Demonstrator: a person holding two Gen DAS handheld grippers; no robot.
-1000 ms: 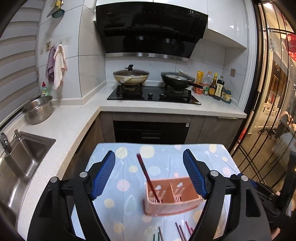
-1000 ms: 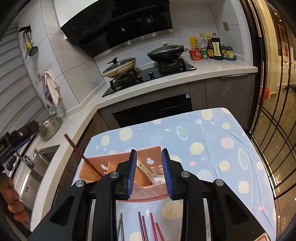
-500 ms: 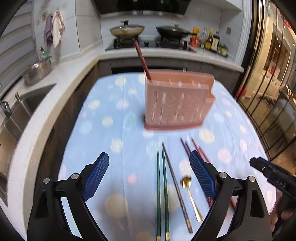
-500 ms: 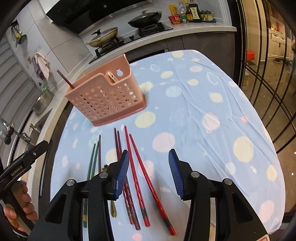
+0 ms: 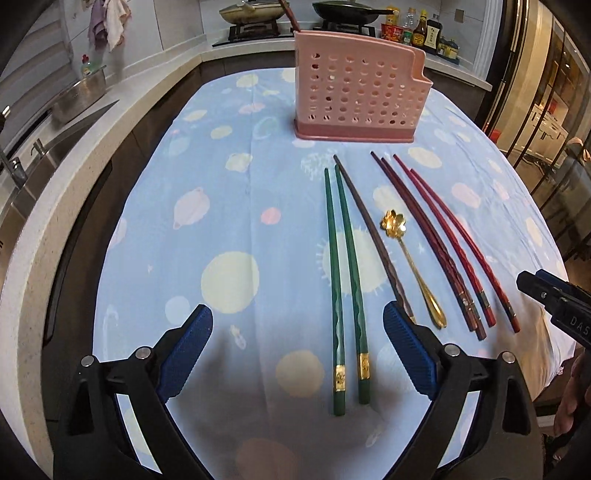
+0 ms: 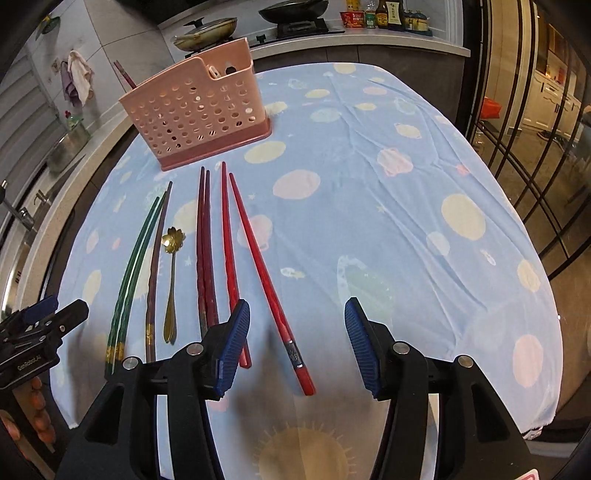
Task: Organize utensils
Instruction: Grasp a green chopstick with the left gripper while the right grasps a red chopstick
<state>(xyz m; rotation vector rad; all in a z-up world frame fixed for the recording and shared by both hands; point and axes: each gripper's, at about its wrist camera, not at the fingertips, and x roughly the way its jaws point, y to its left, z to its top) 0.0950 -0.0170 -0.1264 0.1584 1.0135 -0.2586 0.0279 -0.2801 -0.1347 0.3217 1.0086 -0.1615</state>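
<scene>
A pink perforated holder (image 5: 358, 85) stands at the far side of the blue spotted tablecloth (image 5: 221, 206), with one dark chopstick (image 6: 123, 75) leaning out of it. In front lie two green chopsticks (image 5: 347, 295), a brown chopstick (image 5: 373, 236), a gold spoon (image 5: 410, 262), a dark red pair (image 5: 424, 240) and a red pair (image 5: 454, 236). My left gripper (image 5: 297, 310) hangs above the green chopsticks' handle ends, its jaws opening and touching nothing. My right gripper (image 6: 296, 302) is also opening, over the handle of a red chopstick (image 6: 266, 269) without gripping it.
A counter with a sink (image 5: 22, 177) and a steel bowl (image 5: 77, 99) runs along the left. Behind the table are a stove with two pans (image 5: 255, 13) and several bottles (image 5: 421, 31). Glass doors (image 6: 535, 110) stand on the right. The cloth drops off at the near edge.
Both grippers have come down and tilted toward the table, so the holder now sits far up in both views and the laid-out utensils fill them. Both pairs of jaws stand wider.
</scene>
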